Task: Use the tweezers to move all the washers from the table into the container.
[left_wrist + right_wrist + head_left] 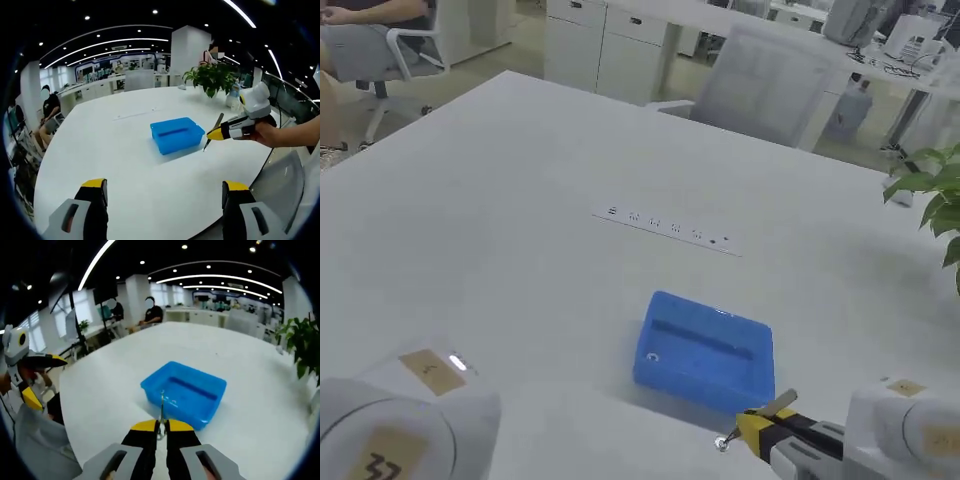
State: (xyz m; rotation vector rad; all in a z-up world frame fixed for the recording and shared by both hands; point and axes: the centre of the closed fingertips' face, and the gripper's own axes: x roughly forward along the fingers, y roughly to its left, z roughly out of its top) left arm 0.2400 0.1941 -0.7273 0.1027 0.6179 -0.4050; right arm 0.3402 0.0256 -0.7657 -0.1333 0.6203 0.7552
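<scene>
One washer (722,443) appears to be riding at the tweezers' (162,405) tip just beside the container's (700,385) near wall, not yet dropped in. Meanwhile the right claw (161,424) is clenching the tweezers and the left claw (163,184) is gaping, released. One small ring (652,357) seems to be lying inside the container; how many remain cannot be told.

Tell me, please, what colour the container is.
The container is blue; right gripper view shows it best.

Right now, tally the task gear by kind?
Blue container: 1
Tweezers: 1
Grippers: 2 (left gripper, right gripper)
Total: 4. Washer row too small to count.
</scene>
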